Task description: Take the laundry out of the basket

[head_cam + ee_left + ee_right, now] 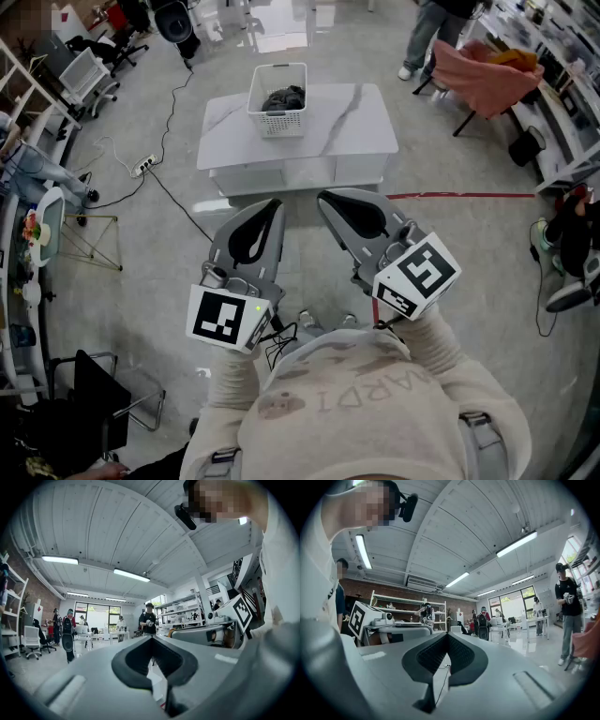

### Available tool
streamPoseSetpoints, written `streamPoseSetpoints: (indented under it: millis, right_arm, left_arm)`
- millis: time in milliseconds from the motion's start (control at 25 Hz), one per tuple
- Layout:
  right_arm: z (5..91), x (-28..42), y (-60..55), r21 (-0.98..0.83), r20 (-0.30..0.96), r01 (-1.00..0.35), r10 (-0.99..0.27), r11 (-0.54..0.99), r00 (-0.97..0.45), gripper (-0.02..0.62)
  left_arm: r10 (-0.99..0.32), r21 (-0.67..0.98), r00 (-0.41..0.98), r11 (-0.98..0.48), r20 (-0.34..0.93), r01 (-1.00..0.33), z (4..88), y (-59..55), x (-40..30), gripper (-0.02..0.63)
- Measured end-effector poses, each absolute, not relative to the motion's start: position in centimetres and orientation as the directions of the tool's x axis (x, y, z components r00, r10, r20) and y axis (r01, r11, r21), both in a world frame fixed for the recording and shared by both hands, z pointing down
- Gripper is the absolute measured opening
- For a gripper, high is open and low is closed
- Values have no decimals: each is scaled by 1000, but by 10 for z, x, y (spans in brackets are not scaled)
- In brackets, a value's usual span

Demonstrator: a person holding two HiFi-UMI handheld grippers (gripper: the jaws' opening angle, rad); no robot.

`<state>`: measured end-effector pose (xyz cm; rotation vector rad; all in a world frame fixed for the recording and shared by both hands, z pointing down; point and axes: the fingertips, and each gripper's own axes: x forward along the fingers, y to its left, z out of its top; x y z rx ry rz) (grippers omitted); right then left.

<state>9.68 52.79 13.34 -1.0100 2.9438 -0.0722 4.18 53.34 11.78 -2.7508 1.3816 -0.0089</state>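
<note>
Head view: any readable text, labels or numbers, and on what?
"ARD": seems part of a longer pale word on the person's sweatshirt; remaining letters too faint to read.
No words: cube on the left tool and cube on the right tool carry square code patterns only.
No print visible on the basket or table.

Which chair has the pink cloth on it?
The chair right of the white table, near a standing person's legs; the far-left office chair is bare.

Cream sweatshirt, grey hand-held grippers, black pads, black-white marker cubes
</note>
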Motion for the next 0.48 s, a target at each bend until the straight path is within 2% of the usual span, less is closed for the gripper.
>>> streamPoseSetpoints:
  millis: [480]
  right_arm:
    - [134, 82, 515, -61, -9, -627, -629, 776, -777, 26]
  left_arm:
    - [-801, -52, 599, -598, -14, -800, 119, 521, 17, 0]
